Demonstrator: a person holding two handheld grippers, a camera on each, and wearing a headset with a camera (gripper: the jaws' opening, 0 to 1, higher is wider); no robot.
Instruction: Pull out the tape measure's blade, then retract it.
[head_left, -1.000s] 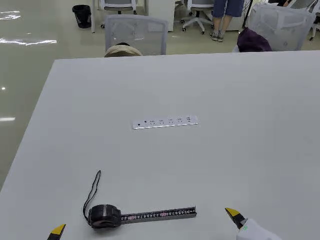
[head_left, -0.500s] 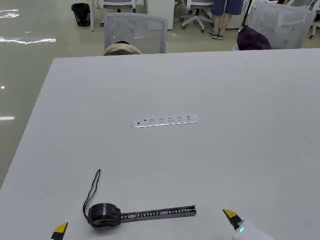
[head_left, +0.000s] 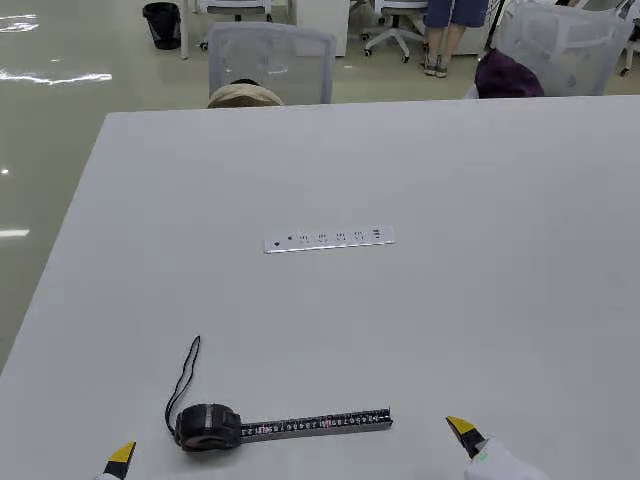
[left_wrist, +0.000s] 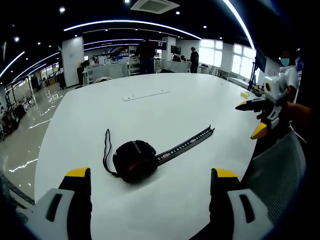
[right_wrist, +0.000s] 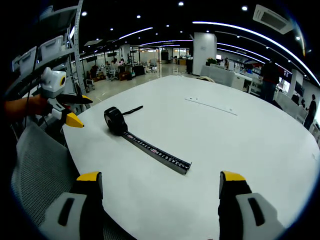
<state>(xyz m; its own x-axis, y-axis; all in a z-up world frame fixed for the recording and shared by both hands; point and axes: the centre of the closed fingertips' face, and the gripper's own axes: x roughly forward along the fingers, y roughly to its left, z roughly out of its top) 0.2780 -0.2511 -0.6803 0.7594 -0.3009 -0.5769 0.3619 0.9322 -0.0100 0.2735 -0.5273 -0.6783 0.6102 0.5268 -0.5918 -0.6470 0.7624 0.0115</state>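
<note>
Left gripper (left_wrist: 150, 173): jaws spread wide, nothing held between them. Right gripper (right_wrist: 162, 176): jaws likewise wide apart, nothing held. Both are held off the near edge of the white table (head_left: 350, 160), not touching anything on it. The tape measure (left_wrist: 134, 160) is seen straight ahead of the left gripper, near its jaws but clear of them, its black case lying on the table. The blade (left_wrist: 186, 144) is drawn out partway and lies flat on the table, running from the case ahead and to the right of the left gripper, toward the right gripper. In the right gripper view, the blade's free end is seen just ahead of the jaws, roughly on their centre line, with the case further ahead and to the left, close to the left gripper's yellow tips. A thin black cord (head_left: 183, 380) is attached to the case and loops away on the side opposite the blade, further from the left gripper than the case. A white power strip (head_left: 328, 240) is noted well beyond the tape measure, far ahead of both grippers, near mid-table. A grey chair (head_left: 270, 60) is seen past the far table edge.
</note>
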